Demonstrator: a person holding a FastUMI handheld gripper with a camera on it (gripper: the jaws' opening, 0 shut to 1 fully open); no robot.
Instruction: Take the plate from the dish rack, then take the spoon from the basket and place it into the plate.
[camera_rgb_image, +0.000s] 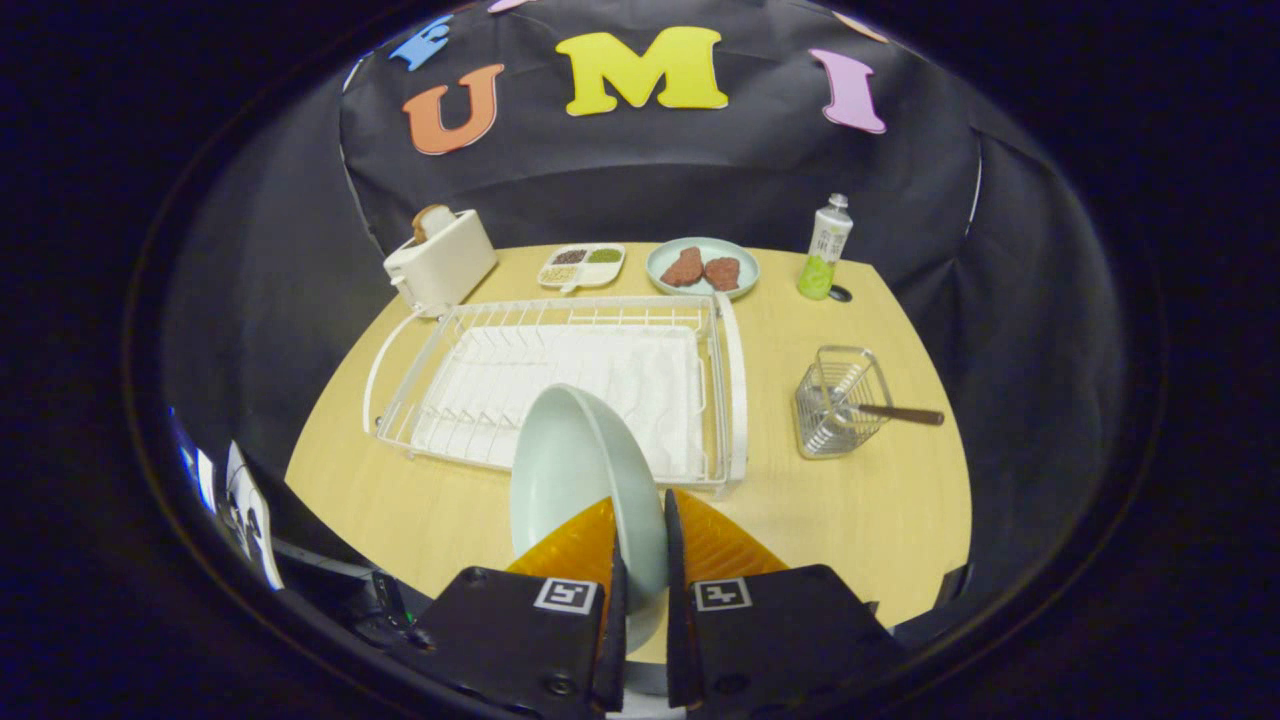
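Near strip: bare tan wooden table (420, 500) on both sides of the gripper (640, 560), whose fingers clamp the tilted pale green plate (580, 470).
Centre: white wire dish rack (560, 375) blocks.
Right: wire mesh basket (838, 400), brown-handled spoon (900, 413) jutting rightward.
Far: white toaster (442, 260), sectioned tray (583, 265), steak plate (702, 268), green bottle (825, 250).
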